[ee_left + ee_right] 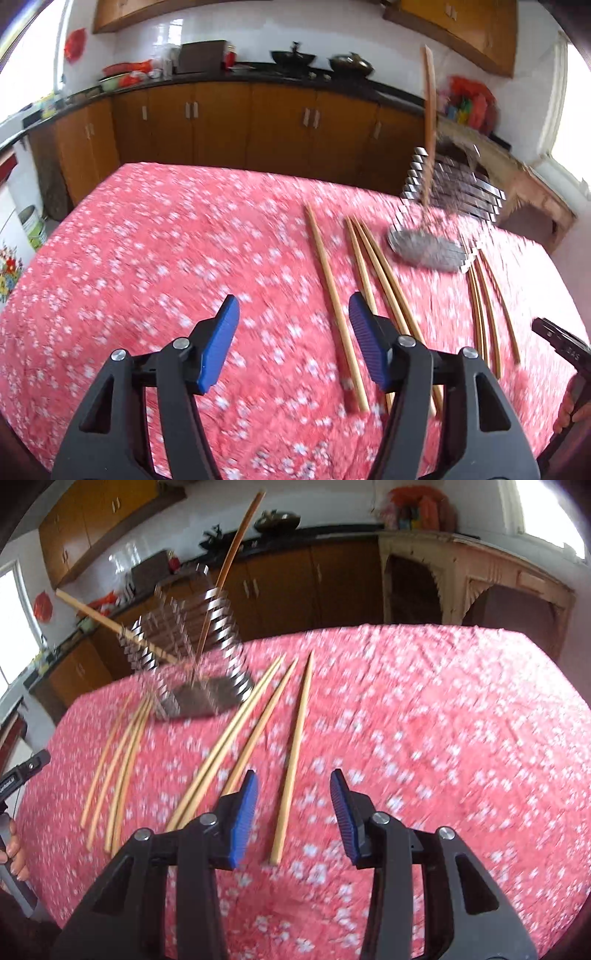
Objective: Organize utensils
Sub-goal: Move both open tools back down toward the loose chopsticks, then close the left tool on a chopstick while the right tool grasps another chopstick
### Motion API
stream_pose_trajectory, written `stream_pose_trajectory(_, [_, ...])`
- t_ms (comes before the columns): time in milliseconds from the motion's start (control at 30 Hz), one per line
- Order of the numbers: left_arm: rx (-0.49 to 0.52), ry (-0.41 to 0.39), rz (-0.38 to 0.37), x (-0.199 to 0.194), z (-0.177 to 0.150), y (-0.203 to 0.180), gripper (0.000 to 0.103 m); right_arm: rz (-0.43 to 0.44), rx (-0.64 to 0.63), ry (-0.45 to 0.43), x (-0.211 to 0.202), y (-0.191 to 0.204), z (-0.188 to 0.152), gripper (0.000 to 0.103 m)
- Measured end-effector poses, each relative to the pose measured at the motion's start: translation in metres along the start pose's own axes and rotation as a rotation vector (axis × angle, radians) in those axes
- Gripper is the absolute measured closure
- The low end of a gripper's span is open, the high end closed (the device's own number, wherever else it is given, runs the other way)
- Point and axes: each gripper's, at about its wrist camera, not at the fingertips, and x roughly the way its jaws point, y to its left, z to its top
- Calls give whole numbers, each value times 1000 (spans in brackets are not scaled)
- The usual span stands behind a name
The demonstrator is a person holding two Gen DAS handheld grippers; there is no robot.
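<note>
With fingers apart, the right gripper (293, 812) is lining up on a loose wooden chopstick (293, 760), needing closure before transfer to the slatted steel holder (192, 642) near the tabletop's far edge.

A home kitchen: wooden cabinets (221, 122), woks (293, 57) on a dark countertop (258, 72).

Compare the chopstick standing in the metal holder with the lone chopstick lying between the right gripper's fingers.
The chopstick in the metal holder stands steeply, leaning; the lone chopstick lies flat on the red tablecloth.
The standing chopstick looks darker and reddish; the lone one is pale tan.
The standing one is already stowed; the lone one is still loose.
Both are thin wooden sticks.
</note>
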Motion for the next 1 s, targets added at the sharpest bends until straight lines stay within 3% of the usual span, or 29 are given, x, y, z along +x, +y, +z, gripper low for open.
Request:
stream_pose_trajectory(233, [94, 52, -22, 10, -20, -21, 41, -40, -44, 45, 19, 12, -14, 66])
stream_pose_trajectory(300, [90, 79, -30, 15, -24, -21, 41, -66, -67, 42, 21, 15, -15, 75])
stream_pose_trajectory(367, [85, 102, -39, 20, -26, -23, 41, -78, -69, 38, 20, 13, -15, 92])
stream_pose_trajectory(400, [82, 111, -40, 23, -28, -24, 42, -79, -61, 37, 20, 10, -15, 94])
stream_pose_trajectory(567, [72, 146, -33, 35, -28, -30, 56, -100, 61, 29, 20, -17, -5, 95])
stream_pose_trajectory(700, [72, 169, -15, 47, -27, -38, 64, -94, 70, 30, 22, -20, -2, 95])
stream_pose_trajectory(900, [63, 169, 29, 57, -21, -38, 95, -87, 57, 28, 25, -20, 1, 95])
stream_pose_trajectory(1000, [42, 171, 26, 58, -16, -24, 96, -94, 54, 26, 25, -24, 2, 95])
